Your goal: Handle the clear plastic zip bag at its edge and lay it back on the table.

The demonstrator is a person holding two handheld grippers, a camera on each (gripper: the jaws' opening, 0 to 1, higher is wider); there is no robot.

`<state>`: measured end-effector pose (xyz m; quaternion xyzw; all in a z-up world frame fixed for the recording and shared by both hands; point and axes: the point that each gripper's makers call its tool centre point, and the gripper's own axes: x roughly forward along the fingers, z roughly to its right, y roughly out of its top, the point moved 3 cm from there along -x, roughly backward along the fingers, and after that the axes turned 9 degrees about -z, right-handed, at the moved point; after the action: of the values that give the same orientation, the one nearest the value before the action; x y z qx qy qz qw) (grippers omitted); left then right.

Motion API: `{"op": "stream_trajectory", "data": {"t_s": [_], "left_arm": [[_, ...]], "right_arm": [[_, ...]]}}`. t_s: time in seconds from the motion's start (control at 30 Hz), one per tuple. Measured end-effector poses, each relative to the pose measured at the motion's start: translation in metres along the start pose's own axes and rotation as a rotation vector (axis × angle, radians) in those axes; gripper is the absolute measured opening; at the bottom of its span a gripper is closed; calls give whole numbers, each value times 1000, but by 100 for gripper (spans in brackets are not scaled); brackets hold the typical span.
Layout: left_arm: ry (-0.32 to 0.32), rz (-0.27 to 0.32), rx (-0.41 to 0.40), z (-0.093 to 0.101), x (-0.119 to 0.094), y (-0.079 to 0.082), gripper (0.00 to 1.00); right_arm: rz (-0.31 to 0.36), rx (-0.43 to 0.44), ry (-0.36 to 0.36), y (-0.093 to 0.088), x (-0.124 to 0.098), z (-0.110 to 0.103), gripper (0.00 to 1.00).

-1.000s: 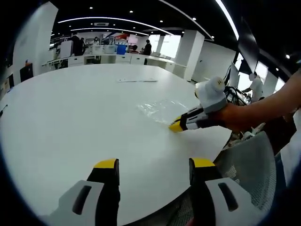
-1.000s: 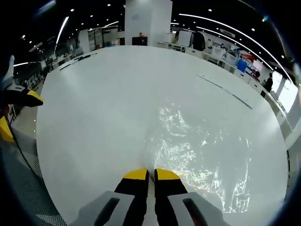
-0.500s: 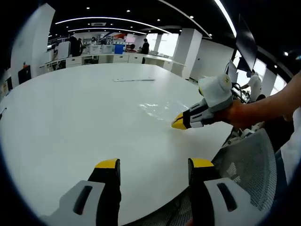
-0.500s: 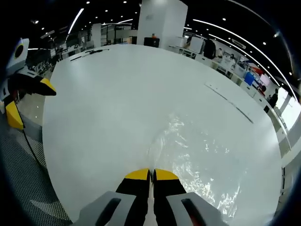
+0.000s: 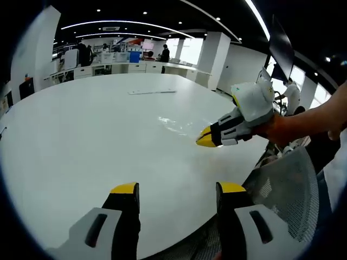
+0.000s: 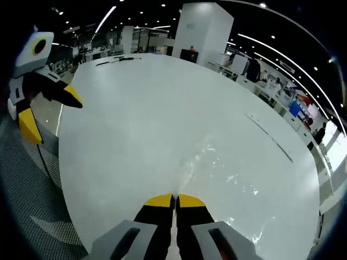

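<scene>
— So, where's the zip bag point(image 6: 227, 179)?
— Straight ahead of the right gripper point(image 6: 174, 199), lying on the white table point(image 6: 135, 119), its long axis running away from the tips toward the far right.
— Is the right one gripping it?
— Jaws are pressed together at the bag's near edge; whether plastic sits between them, I cannot tell.
— And the left gripper point(image 5: 172, 188)?
— Spread wide above the table edge, holding nothing, well apart from the bag.
</scene>
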<state>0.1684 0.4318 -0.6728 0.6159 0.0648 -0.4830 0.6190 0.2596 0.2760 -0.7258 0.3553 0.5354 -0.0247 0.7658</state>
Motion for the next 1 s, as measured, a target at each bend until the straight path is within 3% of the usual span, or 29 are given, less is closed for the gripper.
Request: {"op": "stream_trajectory", "data": {"t_s": [0.5, 1.0], "left_arm": [[4, 3, 2, -3, 2, 0, 56], [24, -11, 35, -4, 4, 0, 55]], "right_arm": [[26, -106, 16, 7, -9, -17, 0], [40, -201, 59, 7, -23, -48, 0]]}}
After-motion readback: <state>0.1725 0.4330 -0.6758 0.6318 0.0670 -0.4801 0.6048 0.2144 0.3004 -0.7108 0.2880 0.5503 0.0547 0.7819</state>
